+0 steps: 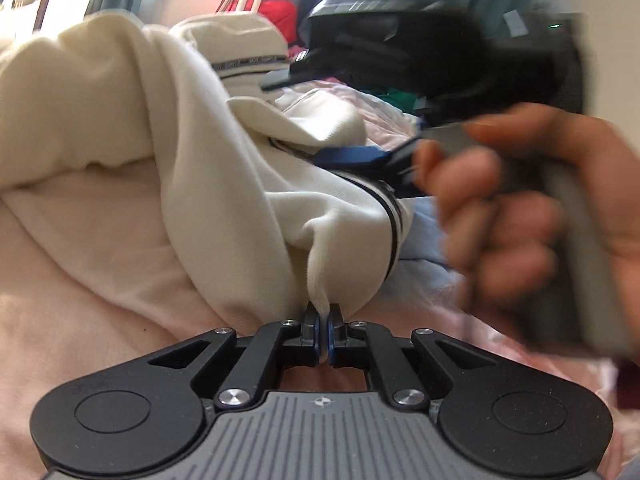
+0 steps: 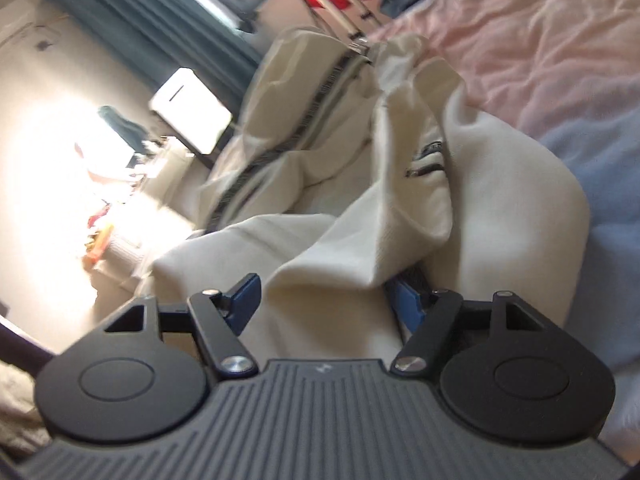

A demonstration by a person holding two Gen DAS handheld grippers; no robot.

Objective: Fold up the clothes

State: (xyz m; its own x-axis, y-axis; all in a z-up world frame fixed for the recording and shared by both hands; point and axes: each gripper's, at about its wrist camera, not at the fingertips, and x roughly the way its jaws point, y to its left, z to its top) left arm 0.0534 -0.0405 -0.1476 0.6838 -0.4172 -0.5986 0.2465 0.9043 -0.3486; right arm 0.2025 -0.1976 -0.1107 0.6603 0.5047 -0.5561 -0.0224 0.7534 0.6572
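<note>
A cream garment (image 1: 168, 128) with dark striped trim hangs bunched above a pink bedsheet (image 1: 80, 280). My left gripper (image 1: 324, 320) is shut on a fold of its cream cloth. My right gripper (image 1: 360, 160) shows in the left wrist view, held by a hand (image 1: 520, 208), its blue fingers against the striped hem. In the right wrist view my right gripper (image 2: 328, 300) stands open, with the cream garment (image 2: 360, 240) draped between its blue fingers (image 2: 246, 292). The zip trim (image 2: 320, 92) runs up the cloth.
A pink and pale blue bedsheet (image 2: 540, 60) lies under the garment. A dark bag (image 1: 400, 40) and red cloth (image 1: 276, 8) sit at the back, with teal curtains (image 2: 140, 28) behind. A white box (image 2: 188, 112) stands by the bed's left side.
</note>
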